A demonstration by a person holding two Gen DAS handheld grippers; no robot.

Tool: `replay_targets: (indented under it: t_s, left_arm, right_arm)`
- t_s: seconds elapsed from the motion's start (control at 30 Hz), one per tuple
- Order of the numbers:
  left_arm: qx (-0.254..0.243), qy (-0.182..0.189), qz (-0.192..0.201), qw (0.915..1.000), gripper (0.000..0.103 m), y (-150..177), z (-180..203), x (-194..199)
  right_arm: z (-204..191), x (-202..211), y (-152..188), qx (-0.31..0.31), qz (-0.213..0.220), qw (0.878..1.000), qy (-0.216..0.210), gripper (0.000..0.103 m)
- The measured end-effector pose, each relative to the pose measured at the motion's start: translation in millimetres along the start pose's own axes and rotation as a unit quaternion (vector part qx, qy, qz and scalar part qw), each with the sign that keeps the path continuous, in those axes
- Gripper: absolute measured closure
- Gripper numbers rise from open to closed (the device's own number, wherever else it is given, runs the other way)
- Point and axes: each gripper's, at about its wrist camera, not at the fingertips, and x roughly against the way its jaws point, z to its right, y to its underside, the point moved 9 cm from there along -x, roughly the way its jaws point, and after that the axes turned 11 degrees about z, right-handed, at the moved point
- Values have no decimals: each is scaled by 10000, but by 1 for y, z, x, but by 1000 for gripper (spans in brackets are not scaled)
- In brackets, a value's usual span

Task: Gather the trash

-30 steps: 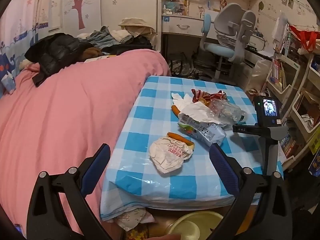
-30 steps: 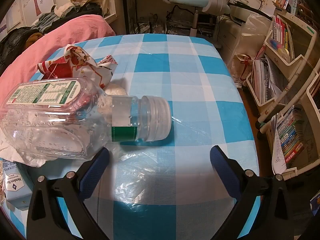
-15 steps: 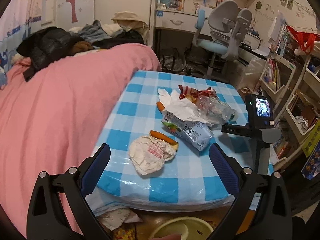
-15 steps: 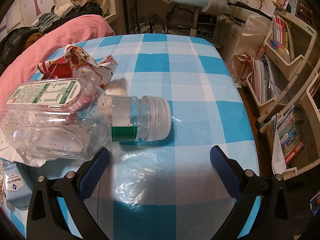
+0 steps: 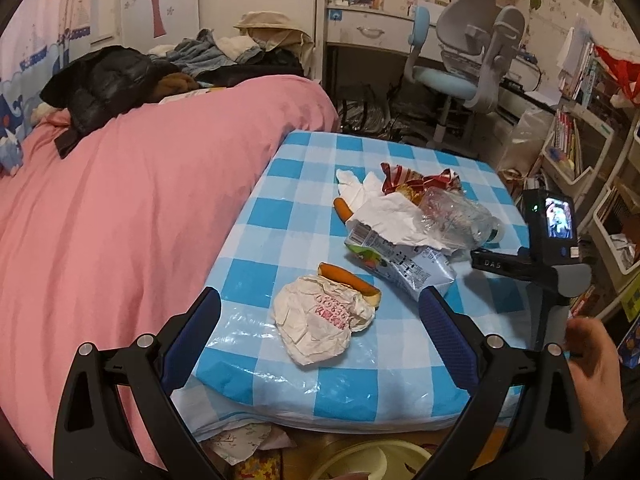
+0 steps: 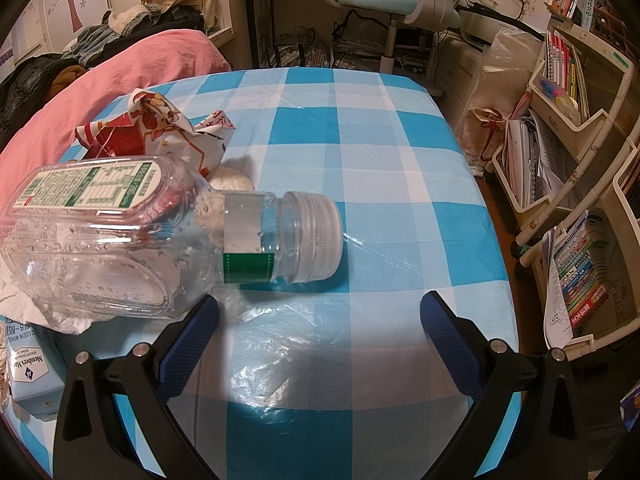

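Both grippers are spread wide, grasping nothing. The left gripper (image 5: 320,328) hovers over a crumpled white paper wrapper (image 5: 320,316) on the blue-checked tabletop (image 5: 288,216); the right gripper (image 6: 320,320) faces a clear plastic bottle (image 6: 160,240) lying sideways.

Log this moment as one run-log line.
left tongs: open, over crumpled wrapper | right tongs: open, near plastic bottle lying on checked table | nothing held

Left gripper (image 5: 319,320): jaws fully apart, nothing between pads, held above near edge of bench, pointing fwd and down. Right gripper (image 6: 319,316): jaws fully apart, empty, held low over bench, level w/ surface. Right hand (image 5: 596,376): bare, wrapped round right gripper's handle, seen at lower right of left wrist view.
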Motion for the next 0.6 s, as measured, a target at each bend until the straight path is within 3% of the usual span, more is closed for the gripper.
replay_targets:
  t_s: [0.6]
  left_arm:
    - [-294,-126,-38,9995,8,-7,6,-19]
  right_arm:
    - [-1,0,1,-4,0,10000,-3,7]
